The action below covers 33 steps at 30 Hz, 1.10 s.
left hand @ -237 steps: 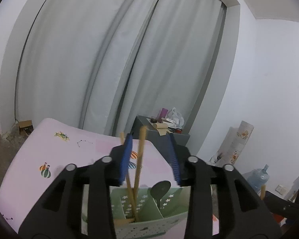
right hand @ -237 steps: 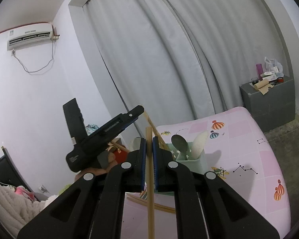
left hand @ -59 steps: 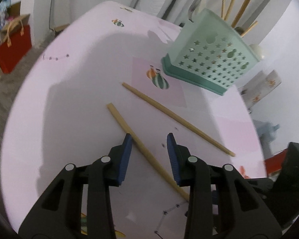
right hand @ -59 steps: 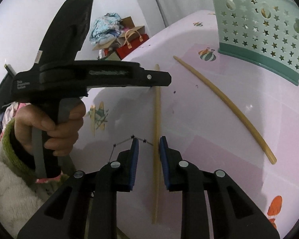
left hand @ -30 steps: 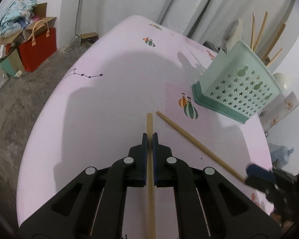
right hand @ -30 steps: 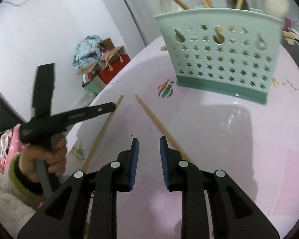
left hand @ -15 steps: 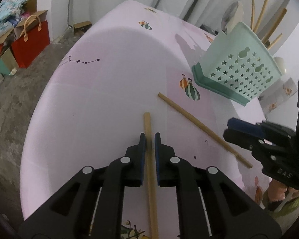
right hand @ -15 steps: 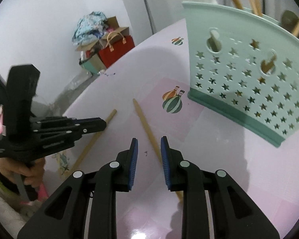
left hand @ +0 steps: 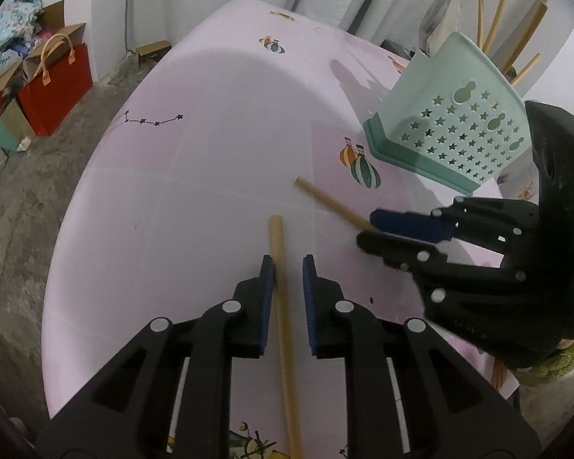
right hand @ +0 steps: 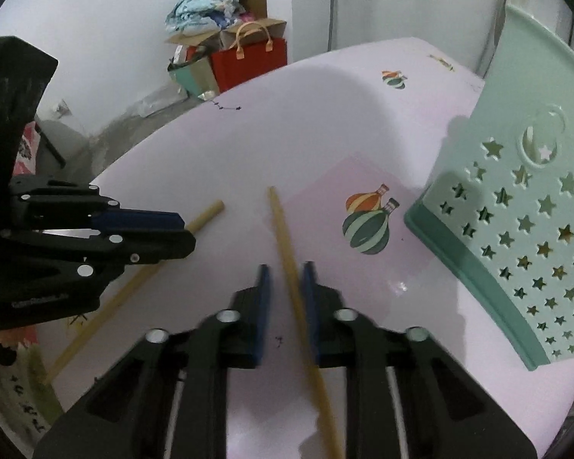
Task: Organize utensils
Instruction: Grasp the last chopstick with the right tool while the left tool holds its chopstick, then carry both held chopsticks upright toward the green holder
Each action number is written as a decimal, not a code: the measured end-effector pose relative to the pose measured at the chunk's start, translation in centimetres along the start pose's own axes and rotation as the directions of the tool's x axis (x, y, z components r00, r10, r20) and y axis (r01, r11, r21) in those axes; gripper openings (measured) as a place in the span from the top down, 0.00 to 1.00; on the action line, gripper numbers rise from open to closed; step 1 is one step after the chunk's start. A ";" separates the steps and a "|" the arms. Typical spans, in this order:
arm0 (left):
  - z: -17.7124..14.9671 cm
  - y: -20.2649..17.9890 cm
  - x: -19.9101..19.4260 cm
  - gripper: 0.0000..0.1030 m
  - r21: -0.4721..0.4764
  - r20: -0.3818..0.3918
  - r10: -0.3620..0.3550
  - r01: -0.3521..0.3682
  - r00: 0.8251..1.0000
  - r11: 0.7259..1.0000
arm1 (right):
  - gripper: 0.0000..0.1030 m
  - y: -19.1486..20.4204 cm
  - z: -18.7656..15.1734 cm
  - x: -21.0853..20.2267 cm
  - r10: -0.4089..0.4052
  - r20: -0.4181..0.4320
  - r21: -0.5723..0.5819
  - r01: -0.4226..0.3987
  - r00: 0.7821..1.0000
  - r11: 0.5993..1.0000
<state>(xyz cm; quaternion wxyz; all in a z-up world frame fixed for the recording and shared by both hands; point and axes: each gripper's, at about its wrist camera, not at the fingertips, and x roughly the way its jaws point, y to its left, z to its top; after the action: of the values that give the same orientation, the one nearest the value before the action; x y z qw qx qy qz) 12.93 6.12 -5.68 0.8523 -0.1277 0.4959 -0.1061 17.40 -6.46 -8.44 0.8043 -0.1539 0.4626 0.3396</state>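
Two wooden chopsticks lie on the pink table (left hand: 210, 153). One chopstick (left hand: 277, 237) (right hand: 206, 214) lies between the jaws of my left gripper (left hand: 287, 264) (right hand: 183, 229); these jaws are opening, with a gap on the right side. The other chopstick (left hand: 329, 202) (right hand: 279, 222) runs between the jaws of my right gripper (right hand: 285, 269) (left hand: 367, 229); they are closing, and a gap shows on each side. The mint-green star-punched holder (left hand: 459, 130) (right hand: 516, 229) stands at the right, with several chopsticks (left hand: 493, 15) and a spoon (left hand: 436, 23) upright in it.
A red bag (left hand: 57, 88) (right hand: 248, 61), cardboard boxes and a heap of cloth stand on the floor past the table's left edge. Grey curtains hang behind the table. The two grippers sit close together, side by side.
The left jaws, shut on their chopstick a second ago, have parted and it lies on the table. The right gripper has swung over the second chopstick and its jaws have narrowed.
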 end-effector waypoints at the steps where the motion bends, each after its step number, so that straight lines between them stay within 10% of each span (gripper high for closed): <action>1: 0.0 0.0 0.0 0.86 0.003 0.001 0.001 -0.001 1.000 1.000 | 0.92 -0.3 -0.2 -0.1 -0.003 -0.004 0.021 0.003 1.000 1.000; 17: 1.0 -1.7 1.4 0.95 0.082 0.028 0.025 -0.027 0.999 0.996 | 0.93 -3.2 -9.4 -5.6 -0.074 -0.035 0.237 0.080 0.997 0.968; 33: 1.0 -5.5 1.0 0.96 0.192 0.087 0.111 -0.126 0.990 0.973 | 0.92 -4.4 -7.3 -4.4 -0.085 -0.009 0.248 0.084 0.996 0.965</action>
<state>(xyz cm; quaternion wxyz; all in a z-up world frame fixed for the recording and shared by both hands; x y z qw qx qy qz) 13.99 0.78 -4.22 0.8837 -0.0169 0.4572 -0.0988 14.26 -15.45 -8.83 0.8314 -0.0715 0.4937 0.2447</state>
